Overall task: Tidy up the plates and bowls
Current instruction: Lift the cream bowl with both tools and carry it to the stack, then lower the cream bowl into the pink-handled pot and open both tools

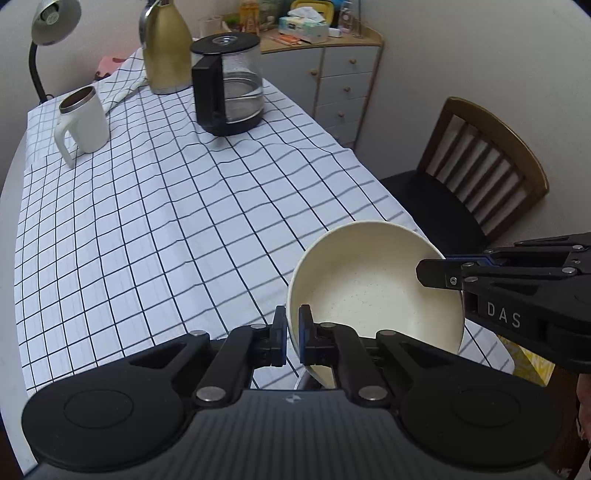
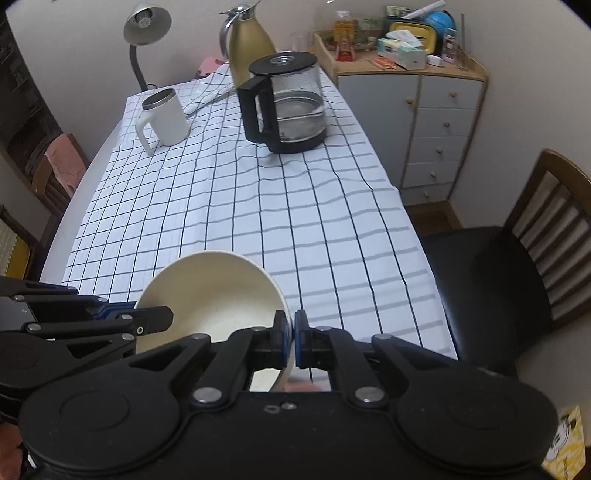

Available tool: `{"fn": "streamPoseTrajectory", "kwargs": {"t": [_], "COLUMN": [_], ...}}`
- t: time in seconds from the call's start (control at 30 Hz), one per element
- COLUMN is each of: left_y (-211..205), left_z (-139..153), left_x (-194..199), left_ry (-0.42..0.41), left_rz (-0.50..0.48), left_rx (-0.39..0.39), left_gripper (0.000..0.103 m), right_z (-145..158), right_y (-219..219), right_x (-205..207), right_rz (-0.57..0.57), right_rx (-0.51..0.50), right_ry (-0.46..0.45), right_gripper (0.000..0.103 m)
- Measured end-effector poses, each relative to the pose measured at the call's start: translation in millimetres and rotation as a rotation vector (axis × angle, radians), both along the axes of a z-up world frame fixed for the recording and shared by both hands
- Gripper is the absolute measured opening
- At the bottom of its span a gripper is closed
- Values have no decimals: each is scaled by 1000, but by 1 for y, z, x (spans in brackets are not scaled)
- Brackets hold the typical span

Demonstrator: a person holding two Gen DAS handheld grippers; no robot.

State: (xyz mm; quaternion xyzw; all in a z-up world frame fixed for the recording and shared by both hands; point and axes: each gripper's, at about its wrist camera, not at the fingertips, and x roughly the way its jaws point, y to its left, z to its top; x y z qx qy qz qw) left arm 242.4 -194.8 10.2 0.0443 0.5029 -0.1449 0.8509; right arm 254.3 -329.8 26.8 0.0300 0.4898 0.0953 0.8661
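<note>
A cream bowl (image 1: 369, 291) is held tilted above the near right corner of the checked tablecloth (image 1: 166, 221). My left gripper (image 1: 291, 332) is shut on the bowl's left rim, one finger inside and one outside. My right gripper (image 1: 439, 277) comes in from the right and is shut on the opposite rim. In the right wrist view the same bowl (image 2: 210, 299) sits at lower left, my right gripper (image 2: 293, 336) pinches its right rim, and the left gripper (image 2: 155, 321) grips the left rim.
A glass coffee carafe (image 1: 229, 85), a white mug (image 1: 81, 122) and a gold thermos (image 1: 166, 48) stand at the table's far end. A desk lamp (image 1: 48, 33) is far left. A wooden chair (image 1: 476, 177) and a drawer cabinet (image 1: 343, 85) are to the right.
</note>
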Motion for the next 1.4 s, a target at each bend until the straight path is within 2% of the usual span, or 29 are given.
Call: {"fn": "streamPoseTrajectory", "kwargs": {"t": [0.27,0.6,0.9,1.4], "left_y": [-14,-27,-36,-44], "left_z": [-10,-42,-63,-75], "left_x": [-32,-50,-49,-49], "left_ry": [10,25,25,1], "left_rz": [-52,-78,-95,-129], "left_rx": [10,64,113,148], "left_gripper": [5,5,5,5], "right_z": [-8,-38,-65,-89], "right_y": [-15,-20,-24,-26], "right_x": [-40,-69,-74,-78], "right_rz": [-62,-111,-147,-185], "right_rx": [13,13,36,50], "right_ry": [14,57,78,105], "right_gripper": [5,4,4,6]}}
